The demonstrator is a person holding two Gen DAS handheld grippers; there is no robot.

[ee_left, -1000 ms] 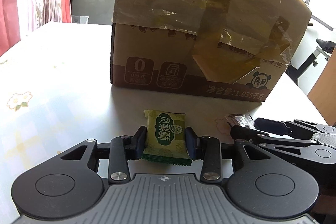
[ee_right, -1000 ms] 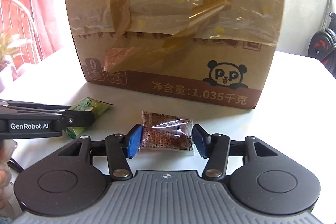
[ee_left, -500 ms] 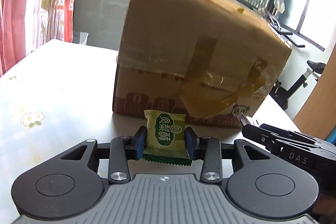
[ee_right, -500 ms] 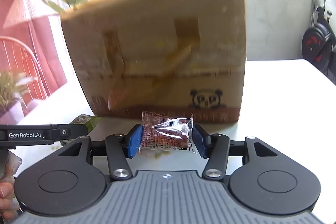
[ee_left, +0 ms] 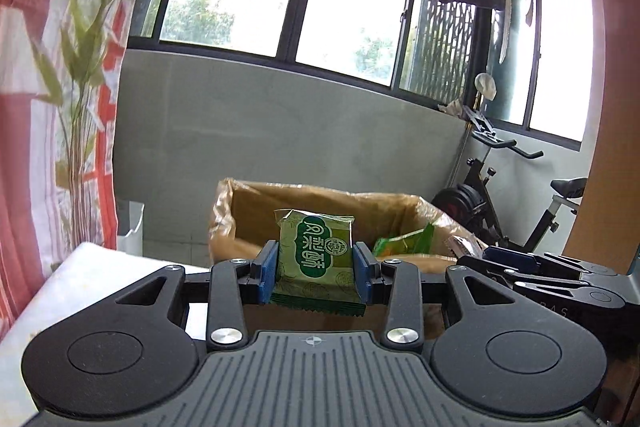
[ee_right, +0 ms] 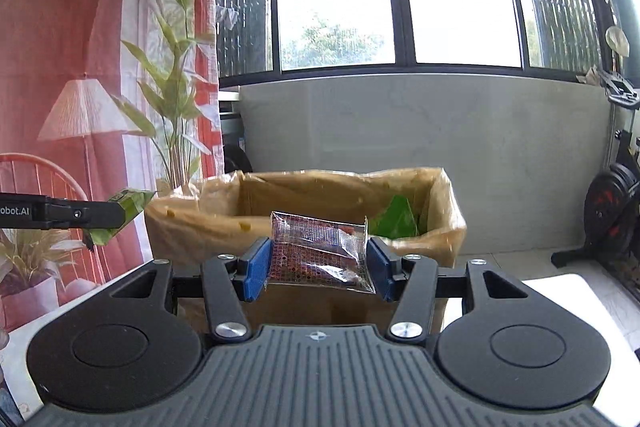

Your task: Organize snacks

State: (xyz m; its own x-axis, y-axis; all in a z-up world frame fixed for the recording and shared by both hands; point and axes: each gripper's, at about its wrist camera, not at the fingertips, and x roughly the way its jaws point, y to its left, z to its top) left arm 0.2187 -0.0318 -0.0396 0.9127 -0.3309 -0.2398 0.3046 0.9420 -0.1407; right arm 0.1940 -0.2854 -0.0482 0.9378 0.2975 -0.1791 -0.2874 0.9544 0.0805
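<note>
Blue fingers (ee_left: 267,271) of the left gripper (ee_left: 315,271) squeeze a green snack pack (ee_left: 316,259) from both sides. It is up in the air, near the open top of the big brown box (ee_left: 248,211). More green packs (ee_left: 404,241) lie inside the box. Over on the right gripper (ee_right: 319,269), the fingers pinch a shiny red snack bag (ee_right: 320,253), held up in front of the same box. Both grippers are side by side.
</note>
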